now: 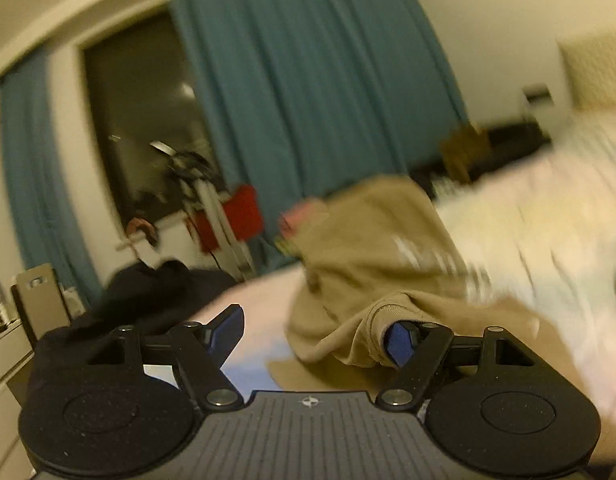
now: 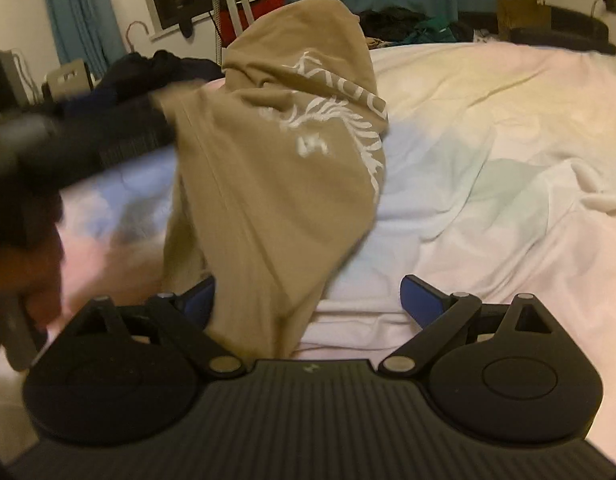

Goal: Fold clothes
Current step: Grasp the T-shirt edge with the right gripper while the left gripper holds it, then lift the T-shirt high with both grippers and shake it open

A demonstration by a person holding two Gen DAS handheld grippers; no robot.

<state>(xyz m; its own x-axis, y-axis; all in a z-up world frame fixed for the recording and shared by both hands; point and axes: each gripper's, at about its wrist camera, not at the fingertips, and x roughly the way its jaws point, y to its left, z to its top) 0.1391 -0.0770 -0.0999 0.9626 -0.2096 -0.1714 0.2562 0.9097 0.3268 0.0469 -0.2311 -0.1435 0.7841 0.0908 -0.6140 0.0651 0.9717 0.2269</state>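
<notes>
The left gripper (image 1: 316, 334) is standing wide, the tan shirt's (image 2: 276, 168) cuff hooking its right finger. The right gripper (image 2: 308, 300) is gaping too, cloth sagging between its fingers onto the bedsheet (image 2: 488, 140) ahead. Nothing is pinching, so the shirt is likely slipping into a crumple.

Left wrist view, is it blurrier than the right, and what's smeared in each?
Left wrist view: yes, blurrier; the bedsheet and tan shirt streak, while the left gripper stays sharp. Right wrist view: mostly clear, the shirt's white print is visible but unreadable, only the left gripper body smears. Both bend straight lines; lighting is warm and dim.
</notes>
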